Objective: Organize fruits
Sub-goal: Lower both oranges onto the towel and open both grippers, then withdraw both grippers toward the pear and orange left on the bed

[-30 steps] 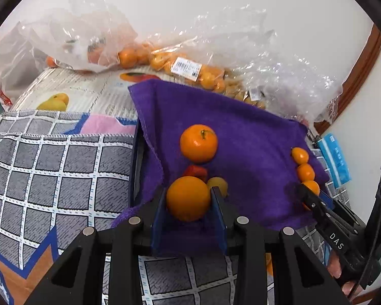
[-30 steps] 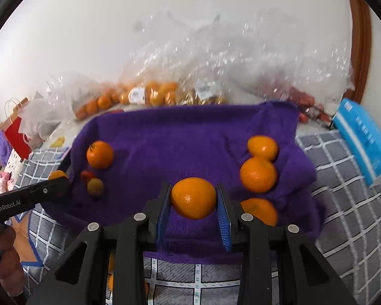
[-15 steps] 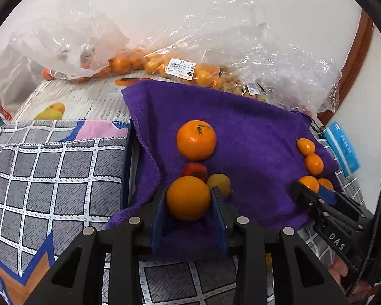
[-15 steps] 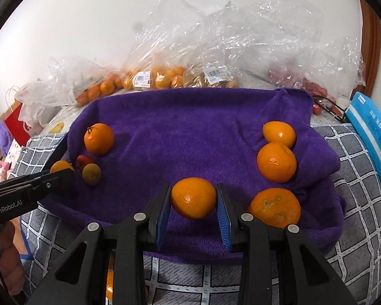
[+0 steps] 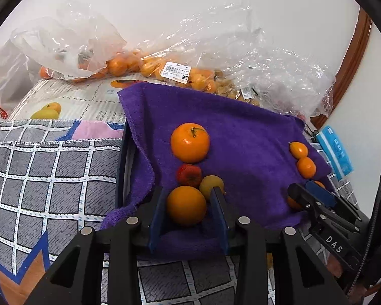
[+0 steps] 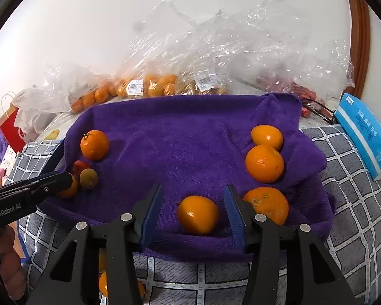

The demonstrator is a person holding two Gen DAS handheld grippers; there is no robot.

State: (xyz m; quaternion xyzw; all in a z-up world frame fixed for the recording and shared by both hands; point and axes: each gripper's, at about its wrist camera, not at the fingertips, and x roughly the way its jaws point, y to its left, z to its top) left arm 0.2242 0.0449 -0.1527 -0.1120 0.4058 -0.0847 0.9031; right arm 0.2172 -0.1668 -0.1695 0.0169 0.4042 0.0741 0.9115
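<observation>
A purple towel (image 5: 241, 132) (image 6: 185, 137) carries the fruit. My left gripper (image 5: 187, 192) has its jaws opening around an orange (image 5: 186, 205) that rests on the towel's near left part, with a thin gap at the right pad. Just beyond it lie a small red fruit (image 5: 188, 174), a yellowish fruit (image 5: 210, 183) and a stemmed orange (image 5: 190, 142). My right gripper (image 6: 193, 188) is also opening; an orange (image 6: 198, 214) lies free between its wide-apart pads. Beside it three oranges (image 6: 264, 163) form a row along the towel's right side.
Clear plastic bags of oranges (image 5: 175, 71) (image 6: 155, 84) line the wall behind the towel. A blue tissue pack (image 6: 365, 132) lies at the right. A grey checked cloth (image 5: 50, 167) surrounds the towel. A hand (image 6: 7, 254) holds the left gripper (image 6: 63, 180).
The right jaws have parted and let their orange down onto the towel. The left jaws have eased slightly off their orange. Neither hand has shifted place.
</observation>
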